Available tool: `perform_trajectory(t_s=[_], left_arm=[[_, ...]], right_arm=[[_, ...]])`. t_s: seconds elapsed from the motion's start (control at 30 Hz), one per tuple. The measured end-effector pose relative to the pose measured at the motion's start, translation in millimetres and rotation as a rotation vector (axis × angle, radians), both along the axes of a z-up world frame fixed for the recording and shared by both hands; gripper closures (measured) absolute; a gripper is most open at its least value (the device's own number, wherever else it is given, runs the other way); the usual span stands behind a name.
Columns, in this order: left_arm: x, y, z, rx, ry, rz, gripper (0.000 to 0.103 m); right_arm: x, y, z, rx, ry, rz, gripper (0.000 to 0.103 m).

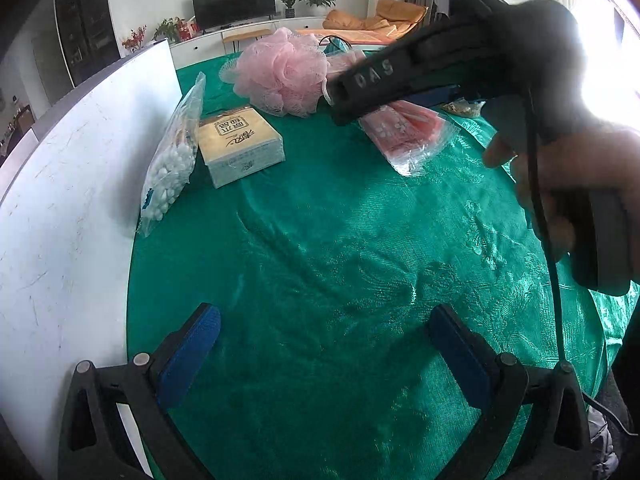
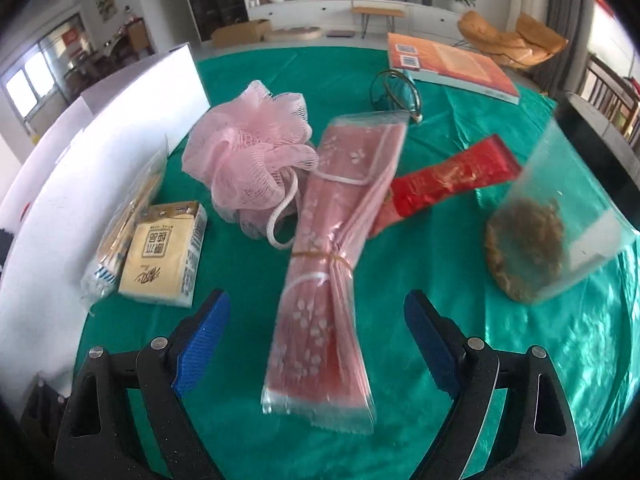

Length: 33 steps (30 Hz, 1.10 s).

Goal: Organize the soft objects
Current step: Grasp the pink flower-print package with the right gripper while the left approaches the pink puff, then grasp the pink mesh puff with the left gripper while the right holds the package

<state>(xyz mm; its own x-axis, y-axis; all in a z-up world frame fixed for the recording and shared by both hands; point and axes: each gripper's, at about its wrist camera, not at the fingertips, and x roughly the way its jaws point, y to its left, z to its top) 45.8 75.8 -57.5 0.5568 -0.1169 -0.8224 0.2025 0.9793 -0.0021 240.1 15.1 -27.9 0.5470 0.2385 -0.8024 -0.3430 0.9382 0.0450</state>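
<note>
On the green tablecloth lie a pink mesh bath sponge [image 2: 256, 152] [image 1: 282, 70], a yellow tissue pack [image 2: 162, 250] [image 1: 240, 144], a bag of cotton balls [image 1: 172, 160] [image 2: 120, 232] leaning on a white board, and a pink packet of plastic bags [image 2: 328, 264] [image 1: 404, 136] bound with a rubber band. My right gripper [image 2: 316, 340] is open, its blue pads on either side of the packet's near end. My left gripper [image 1: 324, 344] is open and empty over bare cloth. The right gripper's body [image 1: 420, 76] crosses the left wrist view.
A white board [image 1: 80, 184] stands along the left. A red foil packet [image 2: 448, 176], a clear bag of brown bits [image 2: 532, 240], a book [image 2: 452, 64] and a dark wire item [image 2: 394, 88] lie further back and right.
</note>
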Motion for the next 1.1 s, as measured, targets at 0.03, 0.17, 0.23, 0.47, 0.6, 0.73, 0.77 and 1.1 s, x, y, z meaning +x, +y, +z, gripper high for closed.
perform_trajectory(t_s=[0.03,0.17,0.23,0.47,0.6,0.73,0.77,1.1], left_arm=[[0,0,0,0.0,-0.001,0.001,0.0],[1,-1,0,0.0,-0.003,0.004,0.0],[2,-1,0,0.0,-0.003,0.007,0.0],[7,-3,0,0.003,0.009,0.04,0.0],[18,-18,0,0.005,0.04,0.032,0.0],[35,-34,2,0.004,0.092,-0.014,0.0],[38,-35,5,-0.016,0.106,-0.022,0.0],[136,-7,74,-0.151,0.018,0.13,0.0]], right_arm=[[-1,-1,-2,-0.012,-0.004,0.0,0.037],[-32,-39,-7,0.075,0.032,-0.024,0.072],[-63,-67,-9,0.105,0.052,-0.035,0.072],[-162,-177,-11,0.087,0.024,-0.273,0.07],[-151,-229,-6,0.046,-0.031,-0.45,0.07],[-125,-260,-14,0.054,-0.08,-0.533,0.062],[-121,-263,-15,0.074,-0.082,-0.549,0.052],[-120,-248,-18,0.047,-0.106,-0.539,0.03]])
